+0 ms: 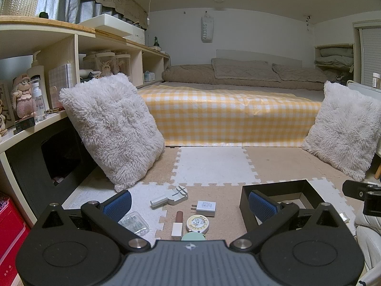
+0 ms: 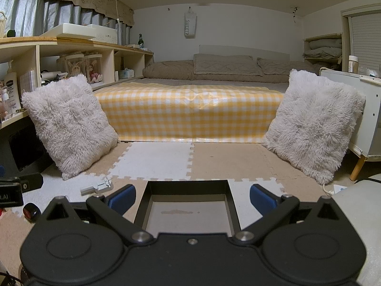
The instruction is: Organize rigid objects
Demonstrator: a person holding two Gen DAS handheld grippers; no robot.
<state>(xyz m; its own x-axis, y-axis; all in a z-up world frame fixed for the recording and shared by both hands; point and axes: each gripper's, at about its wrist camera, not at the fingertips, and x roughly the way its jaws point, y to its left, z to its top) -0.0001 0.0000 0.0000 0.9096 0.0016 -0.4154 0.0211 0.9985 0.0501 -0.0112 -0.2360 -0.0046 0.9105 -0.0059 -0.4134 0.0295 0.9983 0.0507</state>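
Black box [image 2: 185, 211] lies under our right gripper [image 2: 192, 200], left gripper [image 1: 189, 205] over small hard items; both spread wide, nothing held.

Black claws [image 1: 189, 205], blue pads [image 2: 122, 198]

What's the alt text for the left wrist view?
An open left hand-held gripper hovers over small items on a foam floor mat: a white charger, round tape measure, lipstick tube and clear case. An open black box sits to the right; behind are fluffy pillows and a bed.
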